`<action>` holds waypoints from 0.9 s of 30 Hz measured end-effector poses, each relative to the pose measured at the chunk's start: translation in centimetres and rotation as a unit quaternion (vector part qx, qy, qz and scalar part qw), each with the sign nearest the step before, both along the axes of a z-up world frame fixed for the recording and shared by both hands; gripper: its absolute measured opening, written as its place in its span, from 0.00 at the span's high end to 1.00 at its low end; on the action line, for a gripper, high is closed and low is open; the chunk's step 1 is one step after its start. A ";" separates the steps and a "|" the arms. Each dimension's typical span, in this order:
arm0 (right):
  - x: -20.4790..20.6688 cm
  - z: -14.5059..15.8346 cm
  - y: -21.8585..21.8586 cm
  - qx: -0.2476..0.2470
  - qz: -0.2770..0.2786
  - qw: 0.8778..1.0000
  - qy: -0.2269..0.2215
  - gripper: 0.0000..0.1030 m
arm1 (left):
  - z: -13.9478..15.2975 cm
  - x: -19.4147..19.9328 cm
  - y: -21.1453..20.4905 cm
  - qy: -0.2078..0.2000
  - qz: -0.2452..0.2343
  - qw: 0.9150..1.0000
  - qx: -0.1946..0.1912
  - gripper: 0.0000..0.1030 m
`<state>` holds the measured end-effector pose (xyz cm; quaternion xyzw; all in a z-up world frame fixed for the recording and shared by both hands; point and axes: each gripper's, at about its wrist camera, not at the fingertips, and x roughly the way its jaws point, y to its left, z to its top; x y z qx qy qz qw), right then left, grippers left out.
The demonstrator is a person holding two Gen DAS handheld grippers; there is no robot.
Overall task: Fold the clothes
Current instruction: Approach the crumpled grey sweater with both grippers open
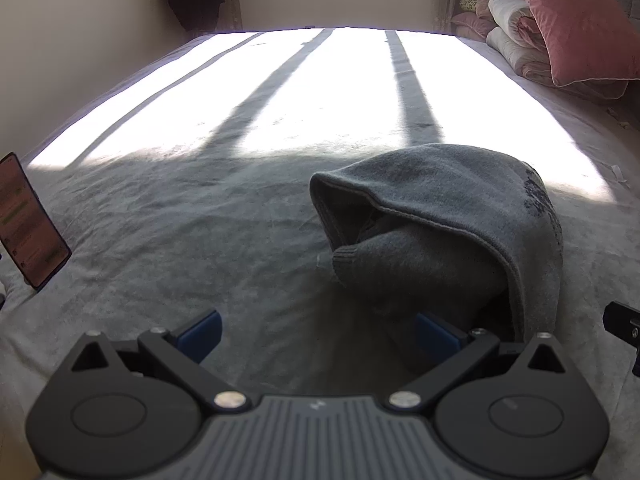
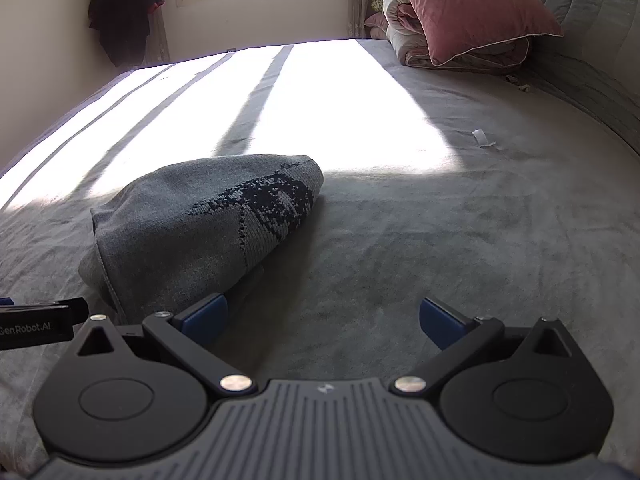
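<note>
Grey knit sweater lies bundled on bed, soft heap, dark speckled pattern on one side, ribbed hem curling over hollow opening. Long axis runs away toward sunlit far part of bed. Left gripper nearest: bundle just ahead and right, right finger at its near edge, contact unclear. Right gripper has bundle ahead-left, beside left finger. Both sets of fingers spread wide, holding nothing. Bedcover plush, grey, faintly wrinkled.
</note>
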<state>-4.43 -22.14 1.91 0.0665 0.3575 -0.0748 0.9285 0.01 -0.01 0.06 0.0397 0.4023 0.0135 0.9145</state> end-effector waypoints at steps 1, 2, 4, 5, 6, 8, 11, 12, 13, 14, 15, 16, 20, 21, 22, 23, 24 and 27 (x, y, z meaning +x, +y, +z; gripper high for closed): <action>0.0 0.0 0.0 0.000 0.000 1.000 0.000 0.00 | 0.1 0.0 0.0 0.001 0.000 1.000 0.000 0.00; 0.0 0.0 0.1 0.000 0.001 1.000 0.000 0.00 | 0.1 0.0 0.0 0.001 -0.001 1.000 0.000 0.00; 0.0 0.0 0.1 0.000 0.001 1.000 0.001 0.00 | 0.4 0.1 -0.1 0.001 -0.001 1.000 0.001 0.00; 0.0 0.0 0.1 0.000 0.002 1.000 0.001 0.00 | 0.5 0.1 -0.1 0.000 -0.002 1.000 0.002 0.00; 0.0 0.0 0.2 0.001 0.002 1.000 0.001 0.00 | 0.4 0.2 0.0 -0.001 -0.002 1.000 0.003 0.00; 0.0 0.0 0.2 0.001 0.003 1.000 0.001 0.00 | 0.0 0.3 0.1 -0.002 -0.003 1.000 0.004 0.00; 0.0 0.0 0.3 0.001 0.004 1.000 0.002 0.00 | -0.3 0.1 0.2 -0.003 -0.003 1.000 0.006 0.00; 0.1 0.0 0.3 0.001 0.004 1.000 0.002 0.00 | -0.3 0.1 0.2 -0.003 -0.003 1.000 0.006 0.00; 0.1 0.0 0.3 0.001 0.004 1.000 0.002 0.00 | -0.2 0.1 0.1 -0.002 -0.002 1.000 0.006 0.00; 0.1 0.0 0.4 0.001 0.005 1.000 0.003 0.00 | -0.1 0.1 0.1 0.000 -0.002 1.000 0.006 0.00; 0.1 0.0 0.4 0.001 0.005 1.000 0.003 0.00 | -0.1 0.1 0.1 0.000 -0.001 1.000 0.006 0.00; 0.1 0.0 0.4 0.002 0.005 1.000 0.003 0.00 | -0.2 0.1 0.1 0.000 -0.001 1.000 0.007 0.00; 0.2 -0.1 0.5 0.001 0.006 1.000 0.003 0.00 | -0.3 0.1 0.1 0.002 0.000 1.000 0.005 0.00; 0.2 -0.1 0.6 0.001 0.006 1.000 0.003 0.00 | -0.3 0.1 0.1 0.002 0.000 1.000 0.004 0.00; 0.2 -0.1 0.6 0.001 0.006 1.000 0.004 0.00 | -0.2 0.1 0.1 0.002 0.000 1.000 0.004 0.00; 0.3 -0.1 0.6 0.001 0.006 1.000 0.004 0.00 | -0.2 0.1 0.2 0.002 0.000 1.000 0.005 0.00; 0.3 -0.1 0.6 0.002 0.006 1.000 0.004 0.00 | -0.2 0.1 0.2 0.003 0.000 1.000 0.005 0.00; 0.4 -0.1 0.8 0.002 0.007 1.000 0.004 0.00 | -0.1 0.3 0.3 0.006 0.001 1.000 0.004 0.00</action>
